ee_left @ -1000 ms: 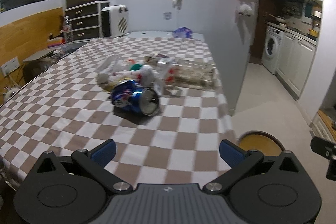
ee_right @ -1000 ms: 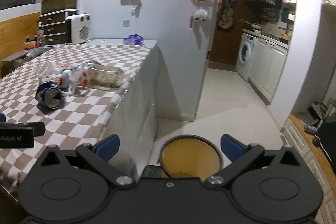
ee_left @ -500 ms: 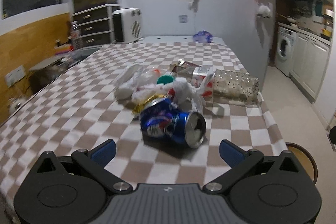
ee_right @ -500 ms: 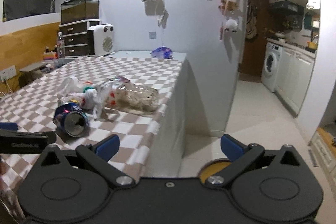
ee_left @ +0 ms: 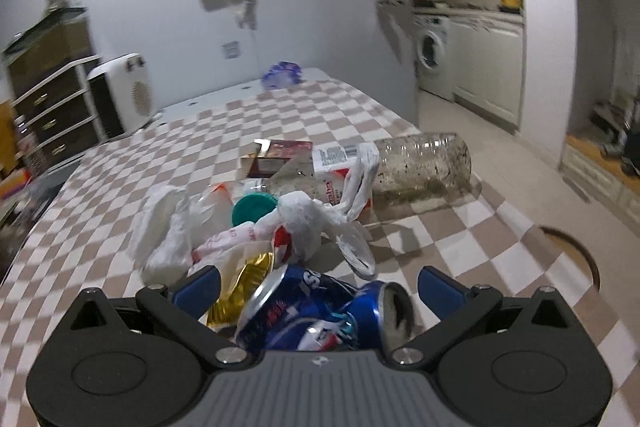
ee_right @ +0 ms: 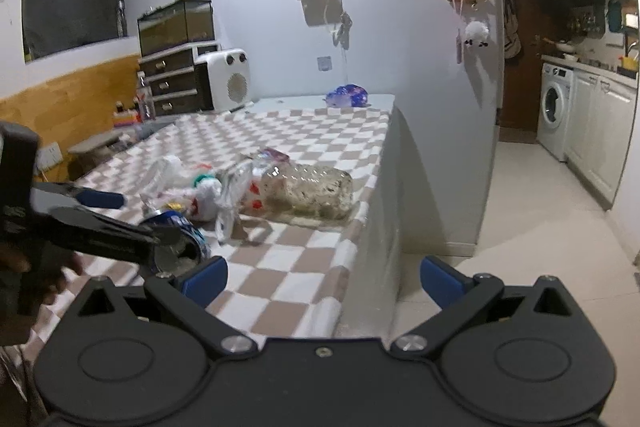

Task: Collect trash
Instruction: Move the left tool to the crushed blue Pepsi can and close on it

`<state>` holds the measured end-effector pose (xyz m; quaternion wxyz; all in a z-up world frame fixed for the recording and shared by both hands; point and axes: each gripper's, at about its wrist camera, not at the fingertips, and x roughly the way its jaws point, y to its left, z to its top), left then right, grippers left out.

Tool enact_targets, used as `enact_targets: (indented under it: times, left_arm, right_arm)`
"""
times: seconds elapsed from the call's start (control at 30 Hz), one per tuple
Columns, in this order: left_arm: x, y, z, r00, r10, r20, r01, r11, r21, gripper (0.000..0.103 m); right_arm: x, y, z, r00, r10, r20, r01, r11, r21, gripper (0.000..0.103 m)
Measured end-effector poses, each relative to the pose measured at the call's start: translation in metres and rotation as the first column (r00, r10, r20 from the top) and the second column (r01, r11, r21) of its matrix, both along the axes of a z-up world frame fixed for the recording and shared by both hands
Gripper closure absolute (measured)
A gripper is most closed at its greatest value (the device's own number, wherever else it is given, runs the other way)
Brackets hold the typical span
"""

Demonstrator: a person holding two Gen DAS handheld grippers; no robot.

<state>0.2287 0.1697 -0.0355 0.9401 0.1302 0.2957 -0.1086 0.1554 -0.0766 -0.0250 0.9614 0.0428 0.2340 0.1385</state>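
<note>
A crushed blue can (ee_left: 316,311) lies on the checkered table (ee_left: 460,247) between the open jaws of my left gripper (ee_left: 318,287), which has not closed on it. Behind it lie white plastic bags (ee_left: 304,223), a gold wrapper (ee_left: 244,279), a teal cap (ee_left: 254,207), a clear dirty bottle (ee_left: 420,163) and a brown carton (ee_left: 280,157). In the right wrist view the left gripper (ee_right: 132,223) straddles the can (ee_right: 188,227). My right gripper (ee_right: 324,279) is open and empty over the table's right edge.
A round bin's rim (ee_left: 576,251) shows on the floor right of the table. A white heater (ee_right: 226,79), drawers (ee_right: 172,83) and a purple bag (ee_right: 347,95) stand at the far end. A washing machine (ee_right: 554,111) is at the right.
My left gripper has moved forward until the can sits between its jaws. The right gripper has risen and turned left toward the table; the bin has left its view.
</note>
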Motion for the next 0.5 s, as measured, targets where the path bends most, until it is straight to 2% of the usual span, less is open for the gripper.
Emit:
enact_targets:
  times: [0.1,0.17,0.23,0.5]
  left_arm:
    - [0.014,0.005,-0.012,0.997,-0.051,-0.064,0.052,0.998,0.022,0.0]
    - [0.016,0.007,-0.019,0.995,-0.052,-0.09,0.054,0.998,0.016,0.0]
    - [0.013,0.011,-0.022,0.994,-0.065,-0.091,0.063,0.998,-0.021,0.004]
    - [-0.015,0.012,-0.018,0.999,-0.017,-0.049,0.014,0.998,-0.06,0.011]
  right_arm:
    - [0.008,0.001,0.0,1.0,0.003,-0.001,-0.003,1.0,0.014,0.0]
    - [0.015,0.002,0.0,1.0,0.011,-0.002,-0.011,1.0,0.019,0.0]
    - [0.023,0.004,0.0,1.0,0.026,0.005,-0.026,0.999,0.021,0.0]
    - [0.07,0.013,-0.001,0.998,0.059,0.038,-0.059,0.998,0.001,0.0]
